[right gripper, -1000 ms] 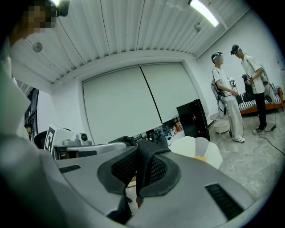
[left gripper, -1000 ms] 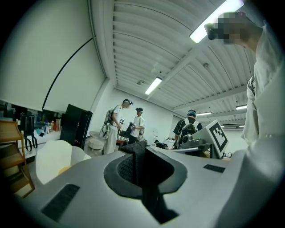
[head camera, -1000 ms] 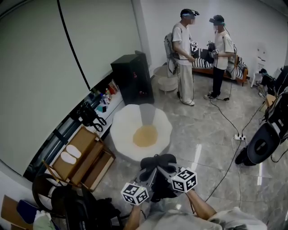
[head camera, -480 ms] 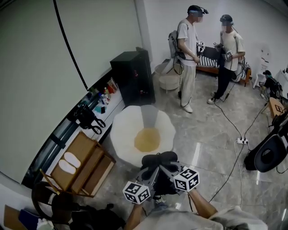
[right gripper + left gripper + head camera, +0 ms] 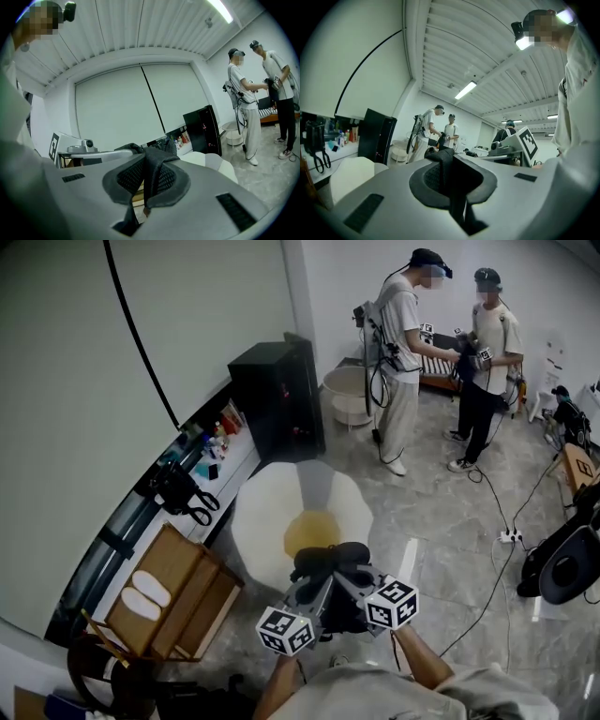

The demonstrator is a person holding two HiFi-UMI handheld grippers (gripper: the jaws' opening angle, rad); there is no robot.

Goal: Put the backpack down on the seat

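well, at the left edge of the head view an open light wooden box (image 5: 178, 592) stands on the floor with a pair of white slippers (image 5: 142, 589) on its top. behind it a low white window counter (image 5: 234, 460) runs along the wall. small bottles (image 5: 225, 423) crowd its far end, and a black tangled object (image 5: 178, 488) (too small to name) lies on its near stretch. a tall black cabinet (image 5: 277, 399) stands at the counter's far end.

next to the right, a white scalloped round seat (image 5: 267, 512) with a yellowish centre sits on the grey marble floor (image 5: 431, 512). the black fabric backpack (image 5: 328, 559) hangs in front of the person, overlapping the seat's near edge; whether it touches the seat cannot be told.

the left gripper (image 5: 307, 601) has its jaws pressed narrowly together on a black mesh strap (image 5: 443, 161) of the backpack. the right gripper (image 5: 354, 592) is clamped the same way on another mesh strap (image 5: 154, 164), which bunches up between its grey pads (image 5: 178, 180).

toward the far right corner two people in light tops (image 5: 403, 343) stand face to face, each holding grippers. a white power strip (image 5: 511, 536) lies on the floor near the right edge, with black cables trailing from it.
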